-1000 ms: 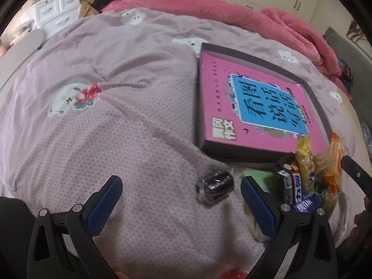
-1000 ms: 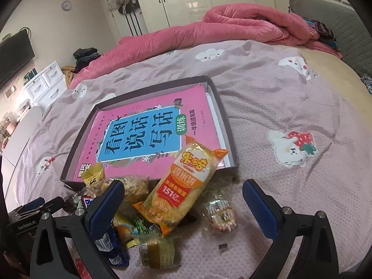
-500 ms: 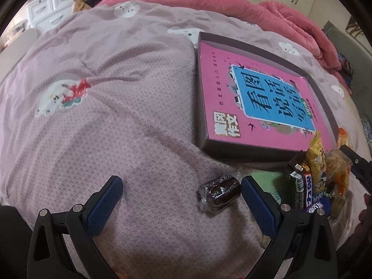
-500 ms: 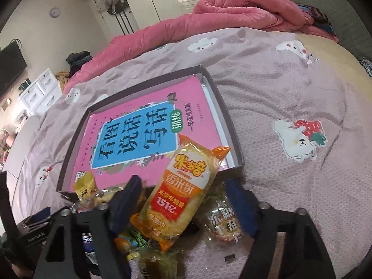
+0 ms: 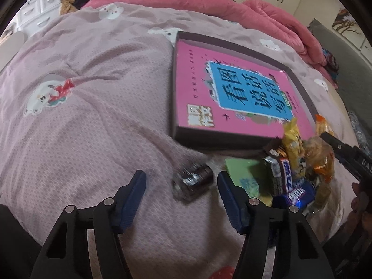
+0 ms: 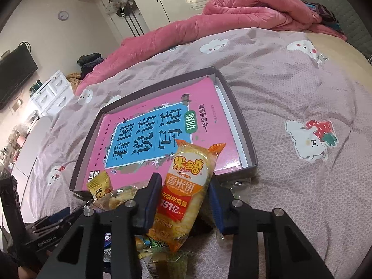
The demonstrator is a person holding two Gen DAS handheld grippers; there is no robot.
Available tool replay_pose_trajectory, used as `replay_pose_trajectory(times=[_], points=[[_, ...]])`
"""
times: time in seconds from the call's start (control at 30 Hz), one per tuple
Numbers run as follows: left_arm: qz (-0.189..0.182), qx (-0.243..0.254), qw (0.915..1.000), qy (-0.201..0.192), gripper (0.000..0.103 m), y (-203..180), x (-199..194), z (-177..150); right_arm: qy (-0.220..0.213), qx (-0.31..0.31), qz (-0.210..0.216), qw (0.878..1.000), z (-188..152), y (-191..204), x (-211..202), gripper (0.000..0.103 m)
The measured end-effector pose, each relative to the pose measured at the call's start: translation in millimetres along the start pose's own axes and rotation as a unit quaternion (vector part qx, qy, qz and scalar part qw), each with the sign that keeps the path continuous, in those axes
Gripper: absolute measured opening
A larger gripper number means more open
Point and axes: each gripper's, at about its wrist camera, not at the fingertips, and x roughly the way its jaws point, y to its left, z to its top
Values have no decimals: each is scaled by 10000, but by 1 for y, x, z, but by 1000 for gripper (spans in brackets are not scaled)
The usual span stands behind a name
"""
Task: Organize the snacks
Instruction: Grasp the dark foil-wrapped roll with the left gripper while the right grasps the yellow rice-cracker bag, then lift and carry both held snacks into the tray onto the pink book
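Observation:
A small dark foil-wrapped snack (image 5: 193,182) lies on the mauve bedspread between the closing jaws of my left gripper (image 5: 181,174). It sits close to the right pad, and the left pad stands clear of it. In the right wrist view my right gripper (image 6: 184,177) is closing on an orange and yellow rice-cracker pack (image 6: 188,186), with a pad against each side. The pack leans on the snack pile (image 5: 290,169) at the near wall of a shallow dark box (image 6: 246,125). A pink book (image 6: 148,134) fills the box floor.
A green pack (image 5: 244,174), a chocolate bar (image 5: 286,174) and a yellow pack (image 6: 98,186) lie in the pile. A rolled pink quilt (image 6: 255,11) lies along the far side of the bed. White drawers (image 6: 51,93) stand at the left.
Both pairs of jaws have narrowed. The left ones came in around the dark snack, and the right ones closed from wide apart onto the rice-cracker pack. Neither hand has shifted much.

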Motion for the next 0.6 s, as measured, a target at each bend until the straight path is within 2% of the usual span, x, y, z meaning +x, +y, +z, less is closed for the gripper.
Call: replay_pose_trajectory(times=[0.07, 0.13, 0.27, 0.43, 0.6], points=[[-38, 112, 9999, 43, 54, -7, 2, -2, 0, -7, 0, 10000, 1, 0, 1, 40], [9, 209, 9997, 82, 52, -13, 6, -2, 2, -13, 19, 10000, 1, 0, 1, 40], [42, 61, 9999, 91, 39, -8, 10, 2, -35, -52, 61, 10000, 1, 2, -1, 38], [47, 143, 9999, 46, 38, -10, 8, 2, -260, -88, 123, 9995, 2, 3, -10, 35], [-101, 82, 9998, -144, 38, -7, -6, 7, -496, -114, 236, 9984, 8, 4, -23, 35]])
